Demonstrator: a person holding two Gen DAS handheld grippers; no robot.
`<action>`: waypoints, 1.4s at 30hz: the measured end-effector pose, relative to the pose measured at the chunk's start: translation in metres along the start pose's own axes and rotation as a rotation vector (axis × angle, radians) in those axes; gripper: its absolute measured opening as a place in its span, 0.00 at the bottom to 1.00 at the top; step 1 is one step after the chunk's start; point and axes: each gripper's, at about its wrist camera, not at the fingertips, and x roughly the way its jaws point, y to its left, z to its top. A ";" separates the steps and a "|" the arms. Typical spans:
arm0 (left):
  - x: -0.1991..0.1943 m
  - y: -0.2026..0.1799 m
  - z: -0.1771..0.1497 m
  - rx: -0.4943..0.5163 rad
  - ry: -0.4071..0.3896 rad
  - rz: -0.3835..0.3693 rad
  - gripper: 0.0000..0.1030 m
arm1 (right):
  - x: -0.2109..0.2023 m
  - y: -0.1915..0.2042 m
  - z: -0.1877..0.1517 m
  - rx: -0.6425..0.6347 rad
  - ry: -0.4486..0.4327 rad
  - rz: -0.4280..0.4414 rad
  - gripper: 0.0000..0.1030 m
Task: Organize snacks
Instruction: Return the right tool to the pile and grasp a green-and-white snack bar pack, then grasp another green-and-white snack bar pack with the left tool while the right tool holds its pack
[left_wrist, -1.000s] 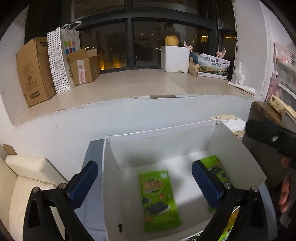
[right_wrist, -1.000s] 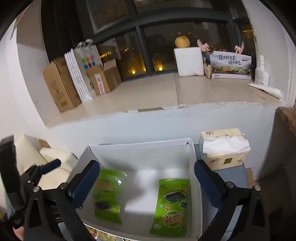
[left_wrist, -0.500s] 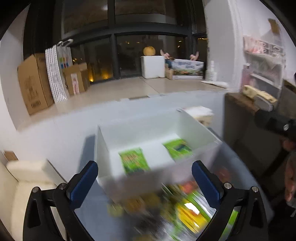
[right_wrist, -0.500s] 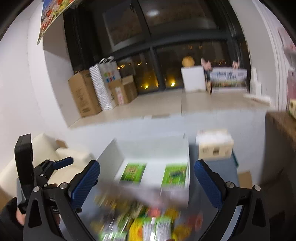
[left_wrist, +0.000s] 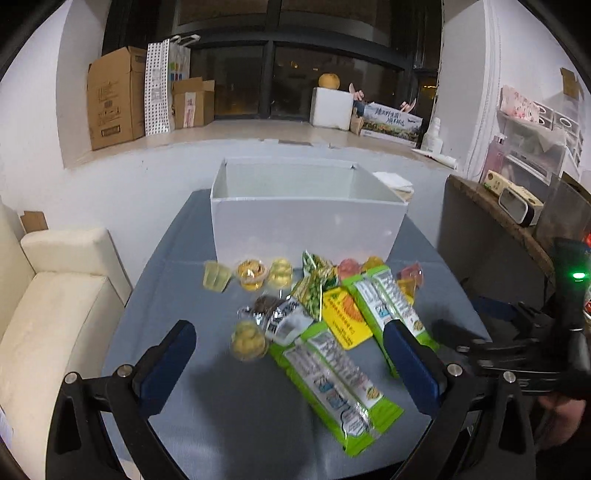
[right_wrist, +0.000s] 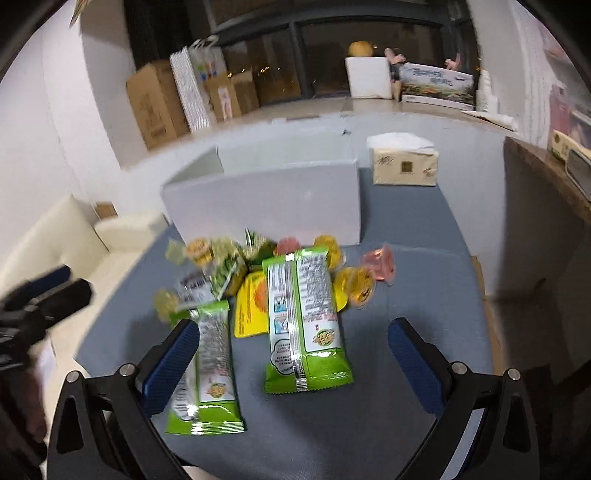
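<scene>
A white open box (left_wrist: 306, 225) (right_wrist: 266, 206) stands at the far side of a blue-grey table (left_wrist: 221, 406); its inside is hidden from here. In front of it lies a heap of snacks: two long green packets (left_wrist: 332, 380) (right_wrist: 306, 317), a yellow packet (left_wrist: 343, 317), a silver wrapper (left_wrist: 284, 317) and several small jelly cups (left_wrist: 251, 273) (right_wrist: 358, 282). My left gripper (left_wrist: 288, 365) hangs open above the near part of the heap. My right gripper (right_wrist: 291, 362) is open over the green packets, holding nothing.
A tissue box (right_wrist: 404, 166) sits right of the white box. A cream sofa (left_wrist: 48, 314) stands left of the table, a dark wooden shelf (left_wrist: 491, 210) to the right. Cardboard boxes (left_wrist: 114, 99) line the window ledge. A hand (left_wrist: 561, 417) holds the other gripper.
Both grippers have pulled back from over the white box toward the near side of the table. The snack heap has come into view and the packets inside the box are out of sight.
</scene>
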 end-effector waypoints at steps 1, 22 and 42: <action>0.000 0.001 -0.002 -0.002 0.006 0.000 1.00 | 0.008 0.003 0.000 -0.014 0.014 -0.020 1.00; 0.020 0.011 -0.026 -0.045 0.111 0.006 1.00 | 0.068 -0.005 -0.004 -0.019 0.136 -0.055 0.67; 0.132 -0.048 -0.051 -0.037 0.255 0.194 1.00 | -0.094 -0.016 -0.025 0.086 -0.153 -0.029 0.67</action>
